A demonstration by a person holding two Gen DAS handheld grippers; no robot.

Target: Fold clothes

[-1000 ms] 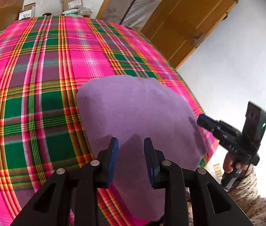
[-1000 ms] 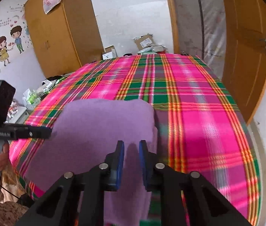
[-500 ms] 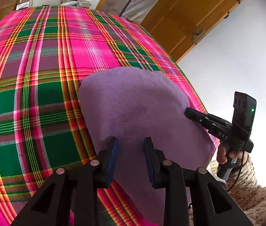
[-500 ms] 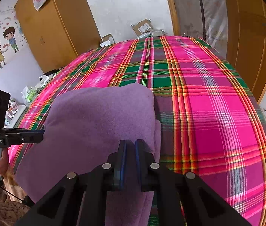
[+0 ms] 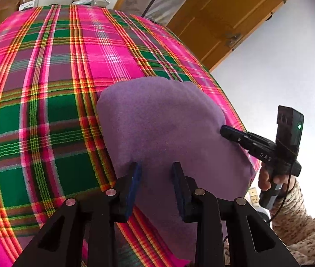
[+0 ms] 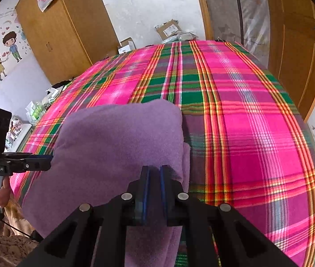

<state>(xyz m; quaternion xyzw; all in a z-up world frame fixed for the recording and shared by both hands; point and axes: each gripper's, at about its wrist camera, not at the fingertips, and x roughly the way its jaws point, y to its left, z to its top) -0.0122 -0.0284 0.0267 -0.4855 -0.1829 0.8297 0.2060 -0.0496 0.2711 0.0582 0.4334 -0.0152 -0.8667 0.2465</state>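
Plaid woven bedspread (image 5: 46, 102); fuzzy purple fleece (image 5: 161, 120) folded; left gripper (image 5: 155, 173) fingers released, right gripper (image 6: 154, 173) fingers clenched on fleece.

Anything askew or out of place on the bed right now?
Only one thing: the purple garment isn't stacked square. In the right wrist view a lower layer peeks out past the top layer's right edge. The plaid bedspread lies flat, with no spill or damage visible.

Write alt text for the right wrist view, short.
The right gripper, jaws nearly closed, sits at the near right edge of a folded purple garment lying on a pink-and-green plaid bedspread. The left gripper reaches its left edge; a wooden wardrobe stands behind.
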